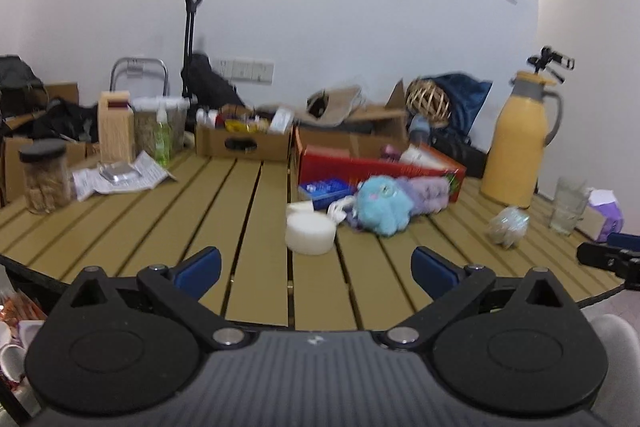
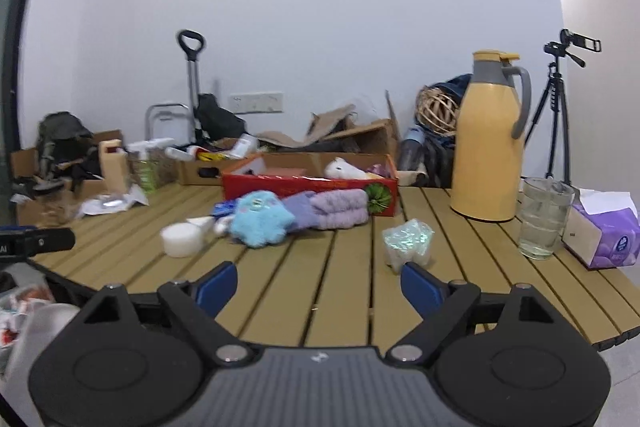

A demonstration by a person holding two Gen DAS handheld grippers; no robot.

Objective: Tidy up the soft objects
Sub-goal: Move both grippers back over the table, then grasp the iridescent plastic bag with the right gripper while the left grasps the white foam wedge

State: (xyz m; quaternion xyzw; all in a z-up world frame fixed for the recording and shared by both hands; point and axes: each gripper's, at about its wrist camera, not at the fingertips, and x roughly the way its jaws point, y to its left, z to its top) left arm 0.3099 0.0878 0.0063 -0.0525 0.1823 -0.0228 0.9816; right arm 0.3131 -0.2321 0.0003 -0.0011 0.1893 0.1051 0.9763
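while both tools hang above the near edge of the slatted table [image 1: 248, 195], neither touches anything. left gripper [image 1: 316, 267]: blue fingers spread wide, nothing between them. right gripper [image 2: 318, 283]: fingers likewise spread wide and empty, the right fingertip just in front of a small iridescent bundle [image 2: 408, 239] lying on the slats.

mid table: a white round pad [image 1: 310, 233] sits alone, just left of a light blue plush toy [image 1: 382, 205]. the plush lies on its side, touching a rolled purple fuzzy cloth [image 2: 340, 213] behind it. both rest against the front wall of a red cardboard box [image 2: 304, 185], which holds a white soft item [image 2: 344, 169] inside.

right side: a yellow thermos jug [image 2: 488, 143] stands upright, with a clear glass [image 2: 544, 219] and a purple tissue box [image 2: 604, 231] near it.

far edge: brown cardboard boxes [image 1: 244, 143] with assorted clutter line the wall side; a lidded jar [image 1: 44, 179] stands at far left.
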